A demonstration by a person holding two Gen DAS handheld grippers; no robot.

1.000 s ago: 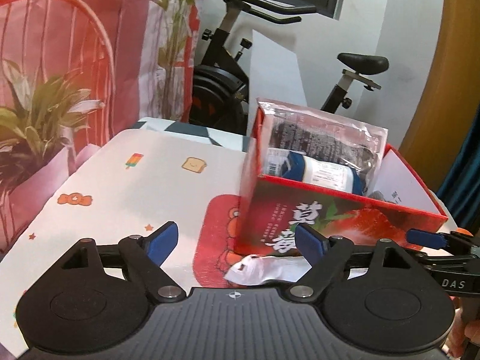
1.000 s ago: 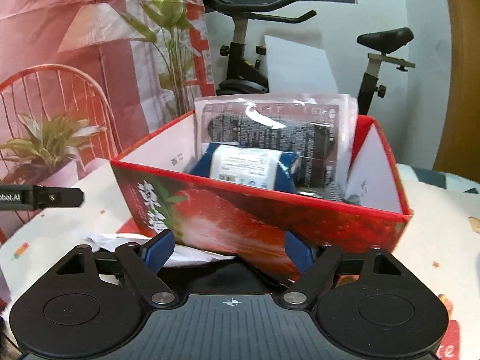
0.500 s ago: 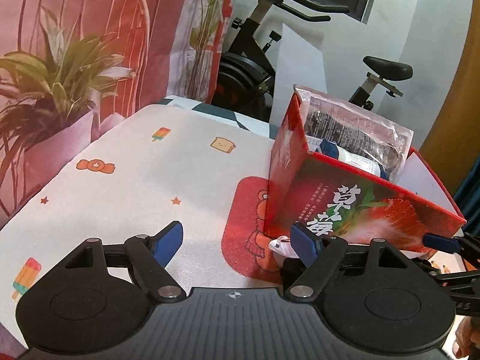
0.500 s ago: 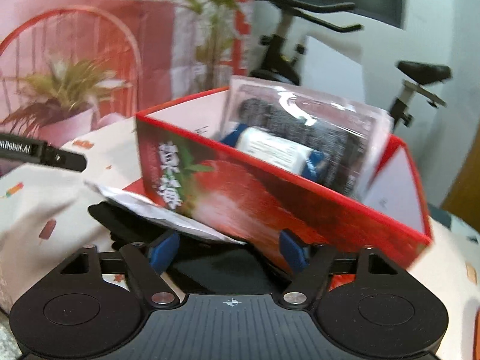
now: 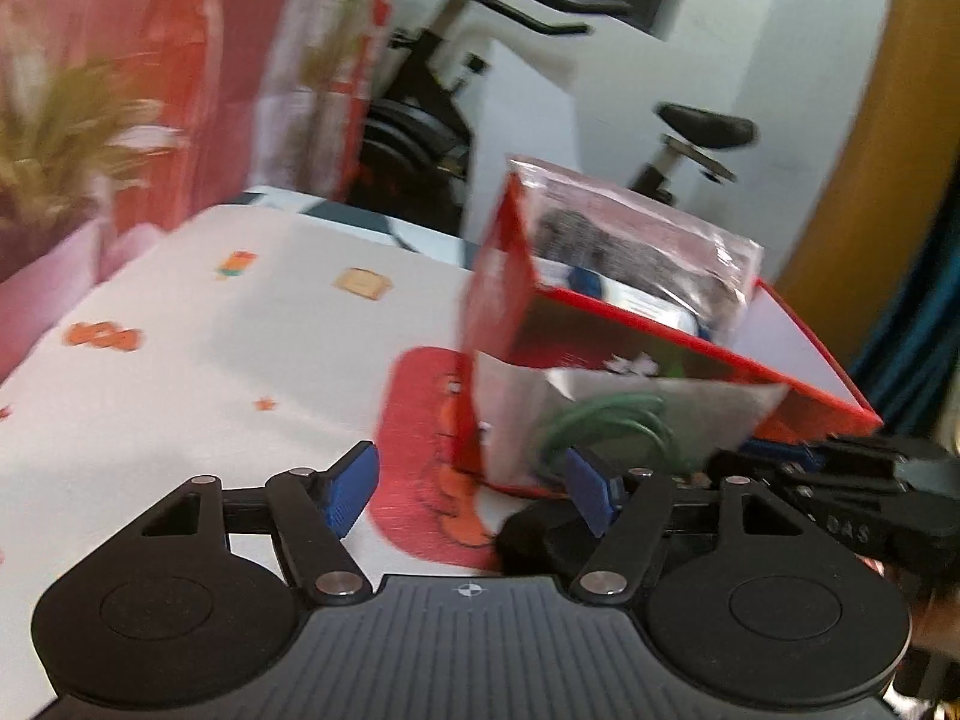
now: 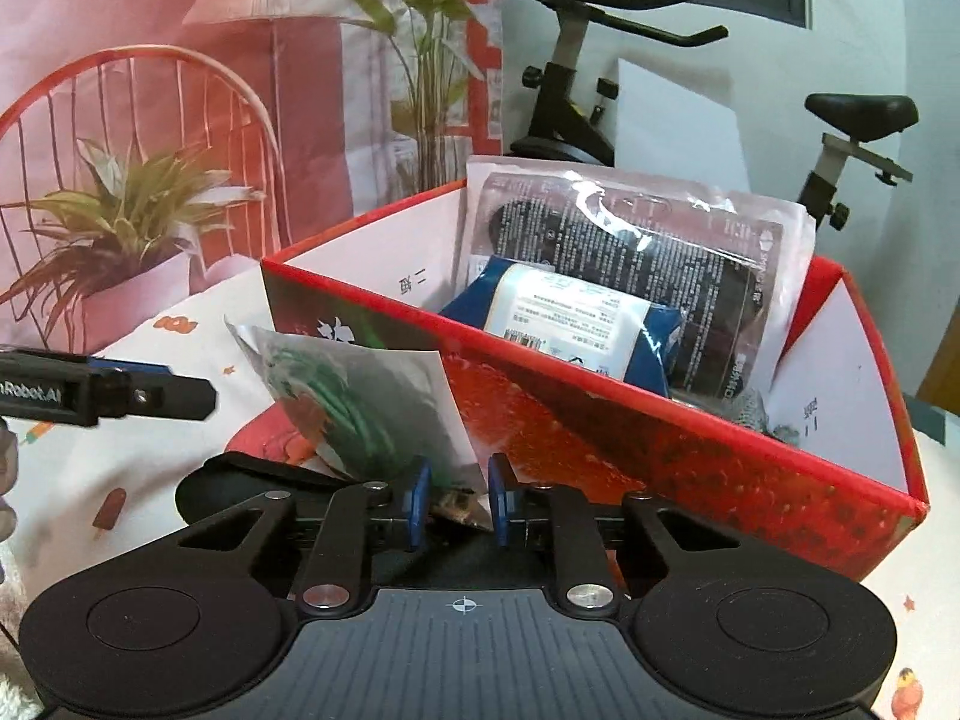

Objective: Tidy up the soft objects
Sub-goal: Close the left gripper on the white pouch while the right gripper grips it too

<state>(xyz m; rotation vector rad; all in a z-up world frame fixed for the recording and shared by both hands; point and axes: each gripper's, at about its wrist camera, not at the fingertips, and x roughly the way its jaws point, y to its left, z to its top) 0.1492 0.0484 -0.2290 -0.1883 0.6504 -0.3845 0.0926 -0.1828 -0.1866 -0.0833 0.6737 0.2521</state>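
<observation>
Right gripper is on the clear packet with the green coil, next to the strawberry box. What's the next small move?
Probably lift the packet clear of the box's front wall: the right gripper's jaws are closing on its lower corner, and it stands outside the box, leaning against that wall.

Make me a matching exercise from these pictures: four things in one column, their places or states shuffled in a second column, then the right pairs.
Things
1. red box
2. blue pack
3. clear bag of green cord
4. left claw

Places or states
A. pinched at its corner by the right claw
B. lying inside the box
C. nothing between its fingers
D. standing on the table

Pairs: 1-D, 2-B, 3-A, 4-C
</observation>
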